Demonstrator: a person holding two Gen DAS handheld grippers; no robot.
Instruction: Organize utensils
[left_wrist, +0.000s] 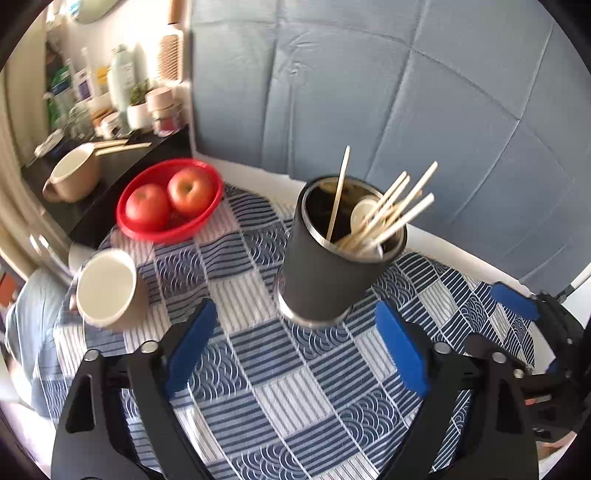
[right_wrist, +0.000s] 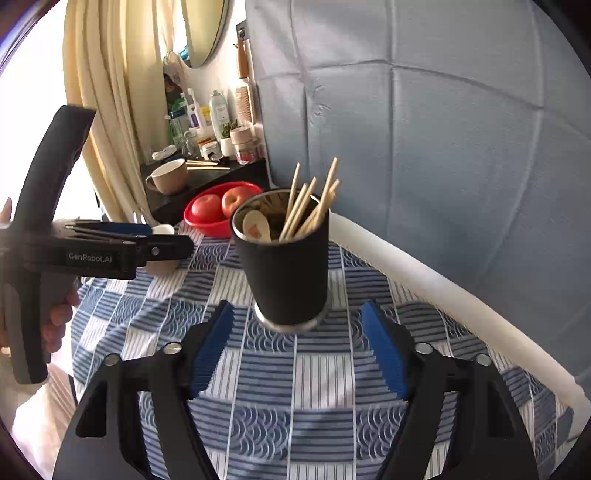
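Both grippers are empty: our left gripper has its blue pads spread wide over the patterned cloth, and our right gripper is likewise wide open with nothing between the pads. We hold both short of the dark utensil cup, which stands upright on the checked tablecloth just ahead of each pair of fingers, not touching either. Inside the cup we see a bundle of wooden chopsticks leaning toward one side and a pale spoon lying against the rim. We judge that the utensils on this table are already gathered, so the step in hand is probably a withdrawal or a reach for stragglers. Two loose sticks, seemingly more chopsticks, lie on the dark side shelf beside a beige mug; whether they belong to the task we cannot tell. For any further approach we would come in low and level, clear of the protruding stick ends, since a knock there could tip the tall, narrow cup. Obstacles nearby: a red bowl holding two apples sits between the cup and the shelf, and a second mug with a white interior stands near the left pad. The shelf's far end is crowded with bottles and jars, which leaves little room to manoeuvre there. A white rail borders the table on the right, against the blue quilted backdrop.
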